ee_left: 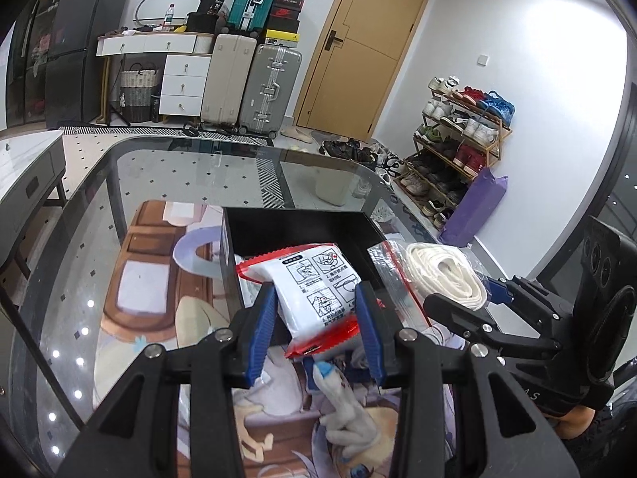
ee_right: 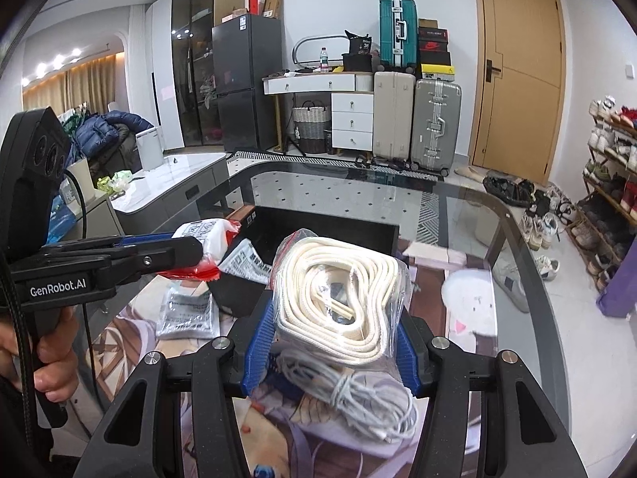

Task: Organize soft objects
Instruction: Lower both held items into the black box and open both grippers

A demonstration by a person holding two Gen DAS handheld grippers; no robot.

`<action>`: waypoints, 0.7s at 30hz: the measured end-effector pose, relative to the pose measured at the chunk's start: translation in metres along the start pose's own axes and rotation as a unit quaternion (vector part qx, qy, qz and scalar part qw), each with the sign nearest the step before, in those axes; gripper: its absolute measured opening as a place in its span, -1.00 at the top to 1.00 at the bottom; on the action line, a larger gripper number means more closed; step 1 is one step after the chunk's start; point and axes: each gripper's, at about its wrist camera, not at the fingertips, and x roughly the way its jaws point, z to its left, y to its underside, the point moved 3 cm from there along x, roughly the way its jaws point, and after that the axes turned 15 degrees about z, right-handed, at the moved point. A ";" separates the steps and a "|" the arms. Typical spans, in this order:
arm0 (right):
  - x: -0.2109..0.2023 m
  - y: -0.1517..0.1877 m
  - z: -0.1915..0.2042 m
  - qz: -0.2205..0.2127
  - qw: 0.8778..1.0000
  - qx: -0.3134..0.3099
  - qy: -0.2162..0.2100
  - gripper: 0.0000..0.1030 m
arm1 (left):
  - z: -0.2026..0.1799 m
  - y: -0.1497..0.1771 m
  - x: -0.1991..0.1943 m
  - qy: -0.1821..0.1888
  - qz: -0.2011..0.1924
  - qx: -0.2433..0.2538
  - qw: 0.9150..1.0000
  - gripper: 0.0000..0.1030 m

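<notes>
My left gripper (ee_left: 318,318) is shut on a white and red packet (ee_left: 318,290) and holds it over the near edge of a black box (ee_left: 294,227). The packet also shows in the right wrist view (ee_right: 207,239). My right gripper (ee_right: 334,334) is shut on a clear zip bag of white rope (ee_right: 342,279), held just right of the box (ee_right: 318,223). The rope bag shows in the left wrist view (ee_left: 446,271). Another printed packet (ee_right: 247,263) lies inside the box.
A silver packet (ee_right: 187,310) and a coil of white cable (ee_right: 358,398) lie on the printed mat (ee_left: 151,279) on the glass table (ee_left: 179,167). A small grey plush (ee_left: 350,410) lies under my left gripper. A shoe rack (ee_left: 458,139) stands at the right.
</notes>
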 end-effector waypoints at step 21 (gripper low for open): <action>0.052 -0.045 0.005 0.027 0.999 -0.025 0.016 -0.05 | 0.018 -0.035 0.040 -0.010 0.017 -0.010 1.000 0.25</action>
